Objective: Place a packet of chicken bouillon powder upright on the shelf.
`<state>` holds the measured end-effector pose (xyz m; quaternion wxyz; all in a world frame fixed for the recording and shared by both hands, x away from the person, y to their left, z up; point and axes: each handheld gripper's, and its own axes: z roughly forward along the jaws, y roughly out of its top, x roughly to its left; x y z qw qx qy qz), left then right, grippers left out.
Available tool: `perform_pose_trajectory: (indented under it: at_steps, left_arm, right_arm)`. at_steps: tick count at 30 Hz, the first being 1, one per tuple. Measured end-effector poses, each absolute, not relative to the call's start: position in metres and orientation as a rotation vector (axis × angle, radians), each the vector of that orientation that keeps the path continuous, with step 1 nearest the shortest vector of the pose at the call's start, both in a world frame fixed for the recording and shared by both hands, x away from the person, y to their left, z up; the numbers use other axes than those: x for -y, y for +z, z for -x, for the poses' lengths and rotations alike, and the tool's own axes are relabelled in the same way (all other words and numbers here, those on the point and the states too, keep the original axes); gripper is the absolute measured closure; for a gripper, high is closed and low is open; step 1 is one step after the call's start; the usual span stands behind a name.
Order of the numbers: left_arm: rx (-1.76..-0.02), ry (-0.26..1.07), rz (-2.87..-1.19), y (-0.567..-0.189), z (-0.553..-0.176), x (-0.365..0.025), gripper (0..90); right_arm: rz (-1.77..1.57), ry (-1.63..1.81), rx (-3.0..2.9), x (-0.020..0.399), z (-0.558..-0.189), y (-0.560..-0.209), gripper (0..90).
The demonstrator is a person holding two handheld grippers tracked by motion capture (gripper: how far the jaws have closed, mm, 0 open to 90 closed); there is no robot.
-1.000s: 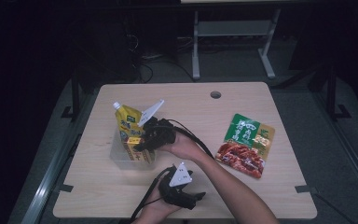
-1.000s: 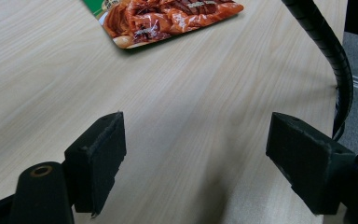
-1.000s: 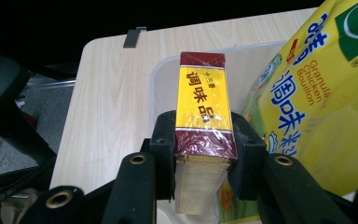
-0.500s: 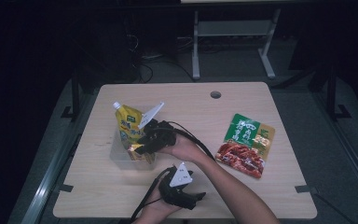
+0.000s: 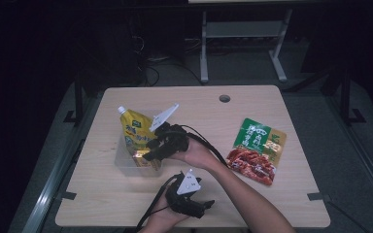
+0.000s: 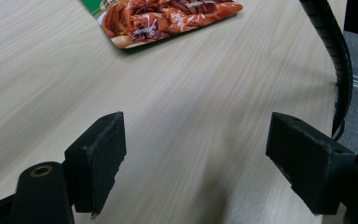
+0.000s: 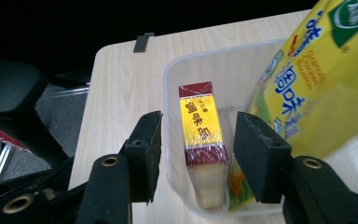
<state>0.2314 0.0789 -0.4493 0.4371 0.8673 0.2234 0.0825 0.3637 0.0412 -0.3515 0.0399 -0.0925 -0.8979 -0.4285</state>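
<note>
A clear plastic bin (image 7: 177, 65) holds a yellow and red box (image 7: 203, 135) standing on its edge, with a yellow spouted pouch (image 7: 317, 70) leaning beside it. My right gripper (image 7: 198, 130) straddles the box: one jaw is outside the bin wall, the other inside between box and pouch. Its jaws have just been opening, and the pads are clear of the box. From above, the right gripper (image 5: 151, 149) hangs over the bin (image 5: 121, 165) next to the pouch (image 5: 135, 130). My left gripper (image 6: 196, 149) is open over bare wood, also near the front edge (image 5: 208, 205).
A red and green snack packet (image 5: 257, 150) lies flat on the right half of the wooden table (image 5: 102, 204), and its end shows ahead of the left gripper (image 6: 168, 18). A black cable (image 6: 335, 56) hangs at the right. A round hole (image 5: 225, 98) sits near the far edge.
Both hands keep their places. The right gripper stays over the bin beside the pouch, and its jaws look slightly wider.
</note>
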Motion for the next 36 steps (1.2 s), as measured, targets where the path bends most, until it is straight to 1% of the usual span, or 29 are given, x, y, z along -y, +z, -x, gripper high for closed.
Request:
perform_pose_trajectory:
  at_steps: [3,16,22,25,34,36]
  left_arm:
    - [-0.538,0.223,-2.172,-0.449,-0.233,-0.080,19.5]
    - [-0.564,0.199,-2.140,-0.449,-0.234,-0.078,19.6]
    - [-0.534,0.220,-2.158,-0.446,-0.236,-0.081,19.6]
    - [-0.536,0.225,-2.156,-0.444,-0.238,-0.082,19.6]
    - [-0.547,0.224,-2.130,-0.440,-0.242,-0.086,19.4]
    - [-0.544,0.223,-2.134,-0.439,-0.242,-0.087,19.2]
  right_arm:
    - [0.294,-1.329,2.745,-0.034,-0.363,-0.349,50.0]
    - [0.350,-1.357,2.748,0.000,-0.360,-0.345,47.5]
    - [0.412,-1.371,2.739,0.018,-0.362,-0.343,45.7]
    - [0.446,-1.374,2.734,0.028,-0.363,-0.343,43.9]
    - [0.612,-1.394,2.690,0.060,-0.366,-0.346,34.7]
    - [0.631,-1.395,2.688,0.066,-0.366,-0.347,34.5]
